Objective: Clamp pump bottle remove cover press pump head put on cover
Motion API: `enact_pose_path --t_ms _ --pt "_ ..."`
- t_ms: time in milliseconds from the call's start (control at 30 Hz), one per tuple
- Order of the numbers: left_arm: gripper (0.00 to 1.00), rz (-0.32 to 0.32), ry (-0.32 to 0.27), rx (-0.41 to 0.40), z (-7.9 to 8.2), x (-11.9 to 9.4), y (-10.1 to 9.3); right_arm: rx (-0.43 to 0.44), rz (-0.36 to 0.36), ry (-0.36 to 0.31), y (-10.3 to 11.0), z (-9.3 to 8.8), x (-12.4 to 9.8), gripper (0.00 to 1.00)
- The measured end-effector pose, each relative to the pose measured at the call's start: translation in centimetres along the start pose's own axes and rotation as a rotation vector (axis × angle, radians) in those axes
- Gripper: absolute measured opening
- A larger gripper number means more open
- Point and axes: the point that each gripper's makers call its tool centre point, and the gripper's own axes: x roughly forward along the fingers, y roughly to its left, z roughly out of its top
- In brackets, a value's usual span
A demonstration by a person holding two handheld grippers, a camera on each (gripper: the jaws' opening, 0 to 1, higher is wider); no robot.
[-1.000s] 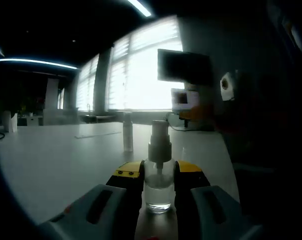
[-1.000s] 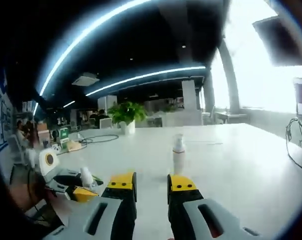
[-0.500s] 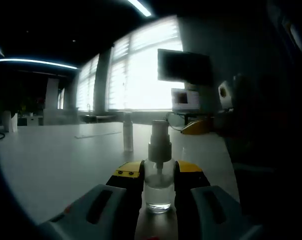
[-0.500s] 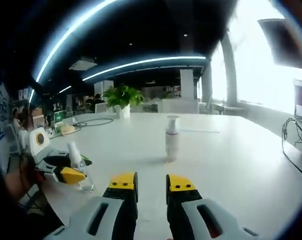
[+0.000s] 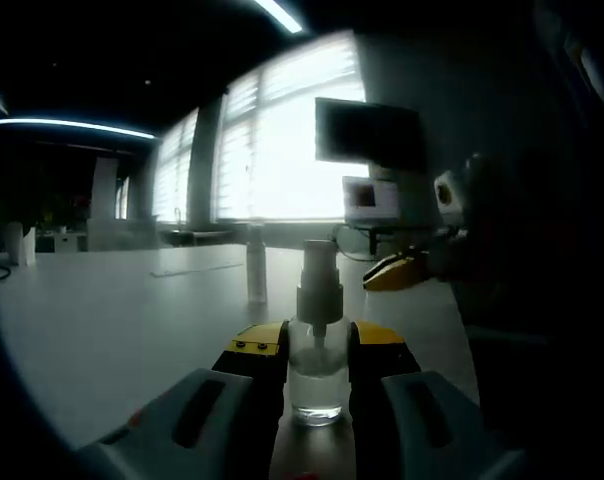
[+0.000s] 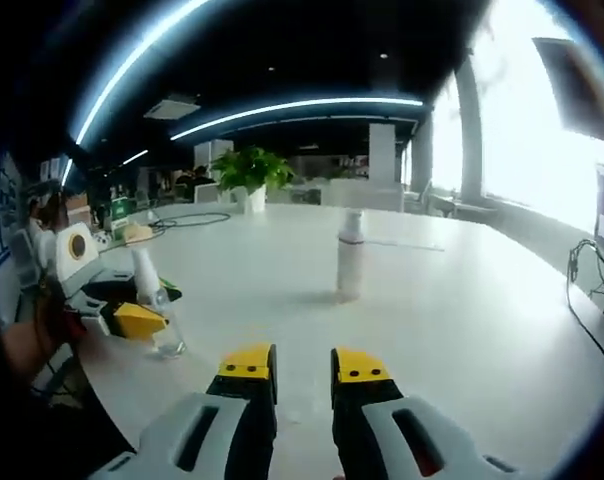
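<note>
A small clear pump bottle with a pale spray head stands on the white table. My left gripper is shut on its body, one yellow-tipped jaw on each side. My right gripper comes into the left gripper view from the right, level with the pump head and a short way off. In the right gripper view my right gripper hangs over the table, its jaws a narrow gap apart with nothing between them. The clamped bottle and left gripper are at the left there.
A slim pale cylinder stands upright on the table beyond both grippers, also seen as the cylinder in the left gripper view. A potted plant and cables lie at the far edge. A monitor stands by the bright windows.
The right gripper has come further into the left gripper view, toward the pump head. The left gripper and bottle have stayed still.
</note>
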Motion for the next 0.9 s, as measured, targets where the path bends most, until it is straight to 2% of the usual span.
enact_pose_path --t_ms 67,333,900 --pt "0.15 0.0 0.0 0.0 0.0 0.0 0.1 -0.012 0.014 0.036 0.3 -0.7 0.1 0.16" --pt "0.15 0.0 0.001 0.002 0.0 0.0 0.0 -0.025 0.029 0.087 0.9 -2.1 0.7 0.15" --pt "0.15 0.0 0.003 0.004 0.0 0.0 -0.1 -0.021 0.042 0.116 1.2 -3.0 0.5 0.11"
